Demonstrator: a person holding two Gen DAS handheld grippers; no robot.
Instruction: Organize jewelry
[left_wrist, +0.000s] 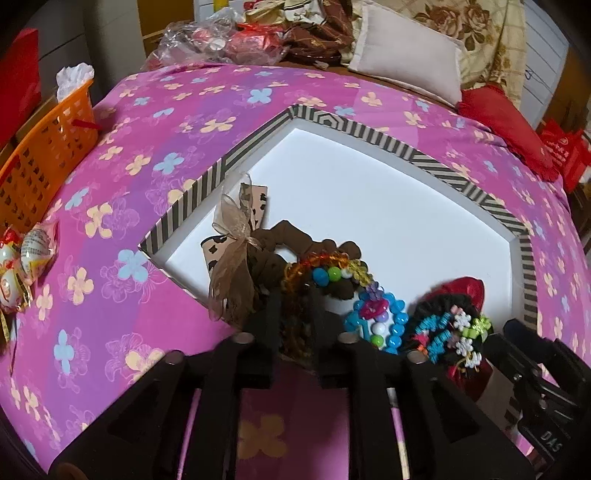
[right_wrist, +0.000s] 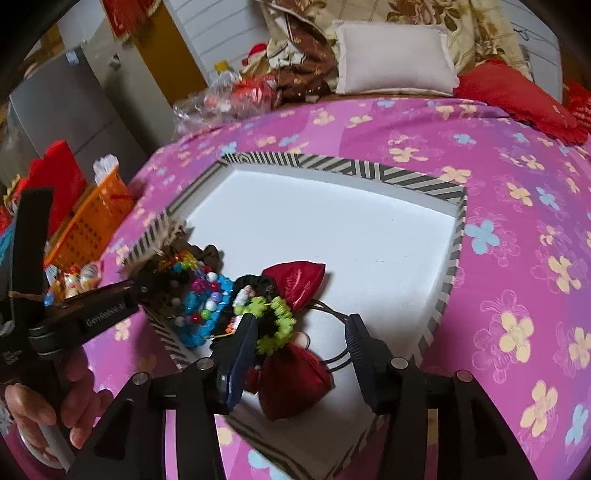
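A white tray (right_wrist: 332, 229) with a striped rim is set on a pink flowered bedspread (right_wrist: 517, 258). The jewelry is heaped in the tray's near left corner: a brown scrunchie (left_wrist: 266, 254), an amber bracelet (left_wrist: 332, 260) and a blue bead bracelet (left_wrist: 397, 321). The left gripper (left_wrist: 291, 314) is seen at the amber bracelet; whether its jaws are clenched cannot be told. The right gripper (right_wrist: 301, 336) is spread open around a red bow hair tie (right_wrist: 295, 373).
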